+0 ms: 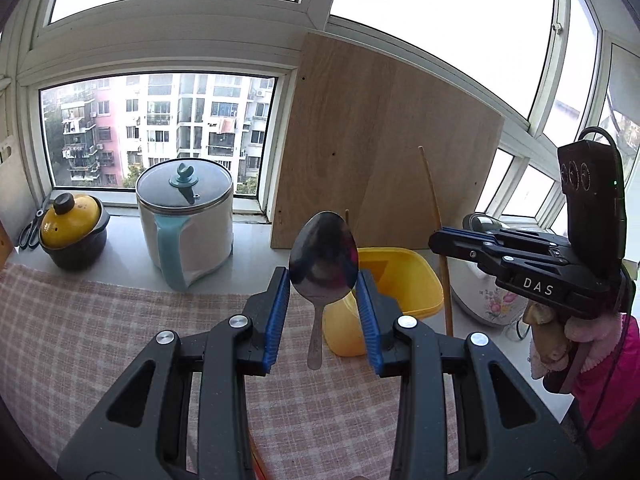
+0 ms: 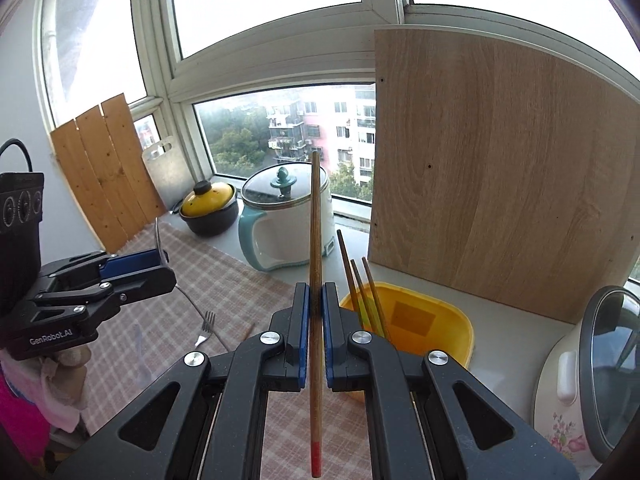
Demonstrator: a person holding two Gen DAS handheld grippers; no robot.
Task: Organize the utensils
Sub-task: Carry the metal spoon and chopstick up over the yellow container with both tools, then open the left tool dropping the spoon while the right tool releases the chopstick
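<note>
The left gripper (image 1: 323,280) holds a metal spoon (image 1: 323,256) by the edges of its bowl, the jaws partly open around it, bowl up and handle hanging down between them. The right gripper (image 2: 316,320) has its jaws nearly shut on one wooden chopstick (image 2: 316,264), which stands almost upright through the pads with its red tip at six o'clock. Both hang above the checked cloth (image 1: 80,340) on the bench, and the yellow bin (image 2: 424,320) sits just past them, at about one o'clock in the right wrist view, with three chopsticks (image 2: 368,300) already leaning in it. A fork (image 2: 206,326) lies on the cloth at about nine o'clock from the right jaws, not yet collected.

The spoon looks the riskier hold: the pads press on a curved, smooth rim, so a tilt or jolt could let it swivel or drop out short of the bin. The chopstick is long and gripped near its middle, so its top end could knock the leaning wooden board (image 2: 500,168) or its lower end catch the bin's rim. With both grippers close together over one bin, they could also bump each other.
</note>
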